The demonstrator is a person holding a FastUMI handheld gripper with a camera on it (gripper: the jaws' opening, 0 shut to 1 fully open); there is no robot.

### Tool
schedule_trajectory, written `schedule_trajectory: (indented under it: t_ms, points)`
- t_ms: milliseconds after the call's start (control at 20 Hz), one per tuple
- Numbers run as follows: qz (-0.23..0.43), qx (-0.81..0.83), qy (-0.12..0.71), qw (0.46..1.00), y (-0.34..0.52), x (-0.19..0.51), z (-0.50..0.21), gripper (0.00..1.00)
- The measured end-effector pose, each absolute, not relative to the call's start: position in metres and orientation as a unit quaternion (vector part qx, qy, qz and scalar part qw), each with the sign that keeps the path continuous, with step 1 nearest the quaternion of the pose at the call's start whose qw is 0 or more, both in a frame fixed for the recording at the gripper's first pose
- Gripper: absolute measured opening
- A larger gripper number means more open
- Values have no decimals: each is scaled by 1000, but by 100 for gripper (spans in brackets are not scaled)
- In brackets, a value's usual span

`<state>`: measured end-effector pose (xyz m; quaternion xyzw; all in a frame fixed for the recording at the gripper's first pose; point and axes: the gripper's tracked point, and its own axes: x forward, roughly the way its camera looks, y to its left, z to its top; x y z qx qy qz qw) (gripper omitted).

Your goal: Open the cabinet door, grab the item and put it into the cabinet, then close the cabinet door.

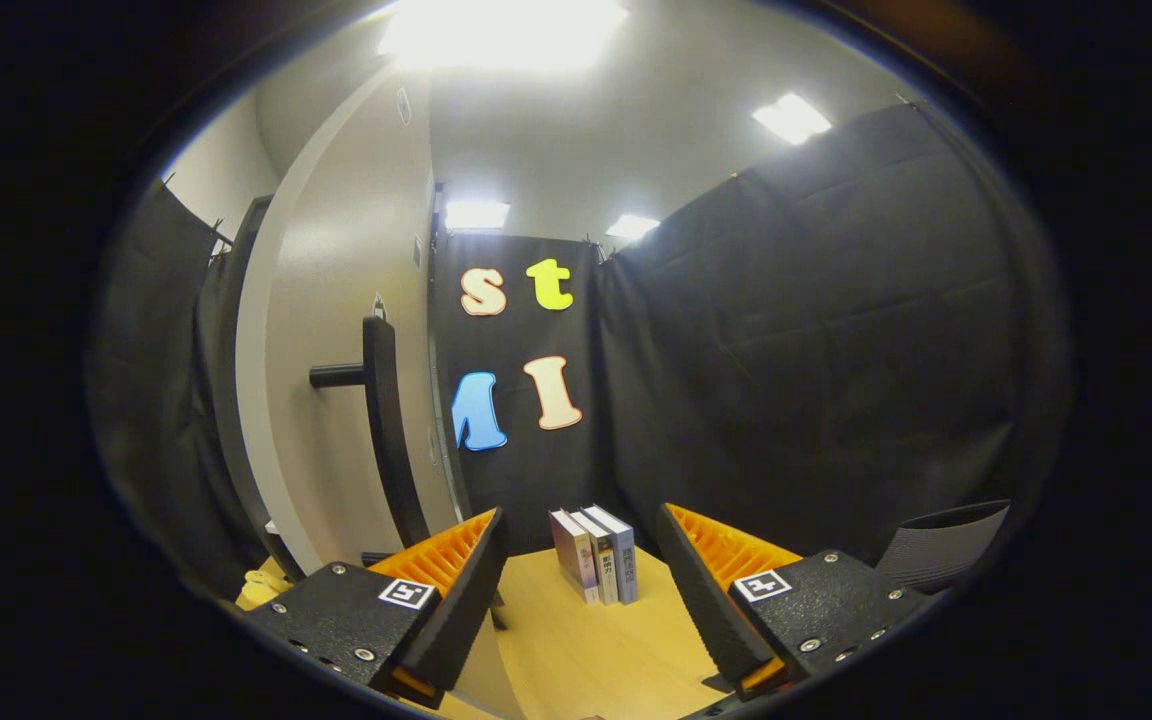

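Note:
My gripper is open with nothing between its fingers. Beyond the fingertips, three books stand upright side by side on a light wooden table. To the left of the fingers a grey cabinet door stands open, seen nearly edge-on, with a long black handle sticking out on a short stem. The left finger sits close to the foot of that handle without touching it.
Black cloth walls close the booth behind the books and to the right. The back of a grey mesh chair rises past the right finger. Something yellow lies low at the left beside the door.

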<state>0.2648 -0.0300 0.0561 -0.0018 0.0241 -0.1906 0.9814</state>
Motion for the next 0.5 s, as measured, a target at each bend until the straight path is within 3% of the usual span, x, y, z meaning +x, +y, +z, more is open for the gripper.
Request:
schedule_trajectory:
  t_ms: [500]
  points:
    - [-116, 11, 25, 993, 45, 281, 48, 93]
